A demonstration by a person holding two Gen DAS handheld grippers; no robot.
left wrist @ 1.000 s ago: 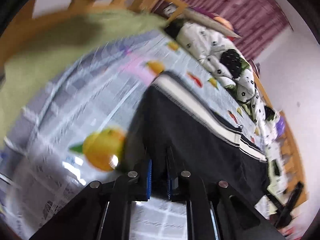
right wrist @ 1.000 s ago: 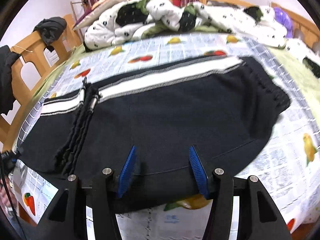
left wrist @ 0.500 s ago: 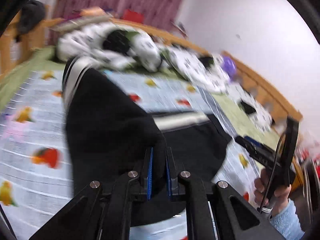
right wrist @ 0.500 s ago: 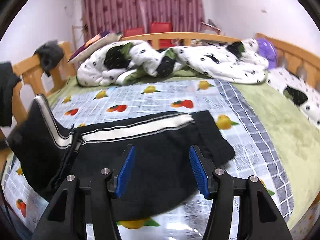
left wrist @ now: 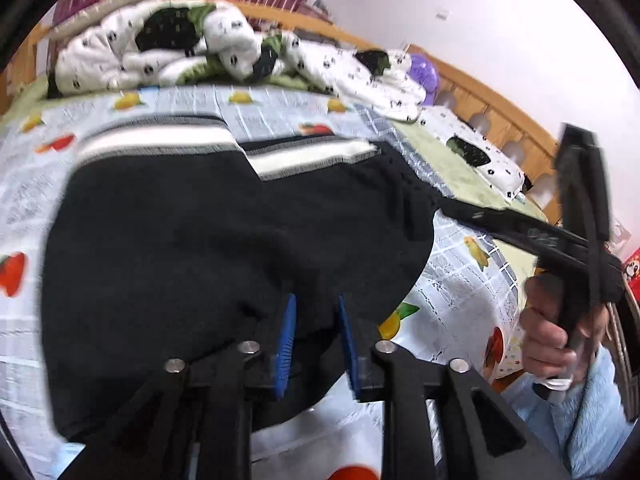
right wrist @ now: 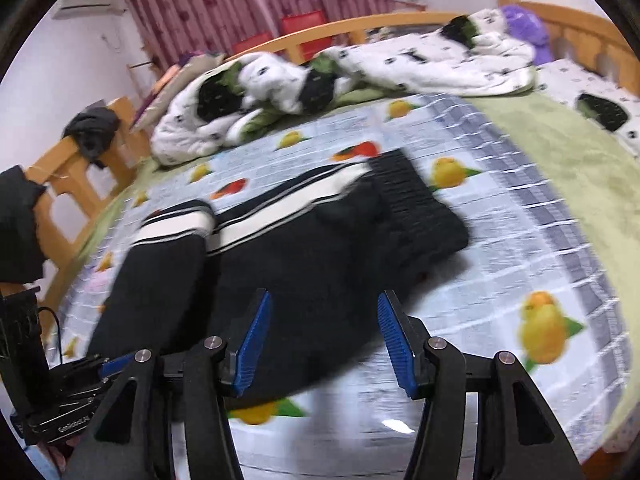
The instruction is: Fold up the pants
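Note:
Black pants with a white side stripe lie on the fruit-print bedsheet, the leg end folded over the waist part. My left gripper hovers at the near edge of the folded layer with its blue pads slightly apart and nothing between them. In the right wrist view the pants lie ahead, and my right gripper is wide open and empty above their near edge. The right gripper's body also shows in the left wrist view, held by a hand.
A crumpled white and black quilt lies at the far side of the bed. The wooden bed frame runs along the left and back. A green blanket covers the right side. A purple plush sits by the headboard.
My left gripper carried the pant leg across onto the waist part, then opened and let it go. My right gripper lifted back from the pants and stayed open.

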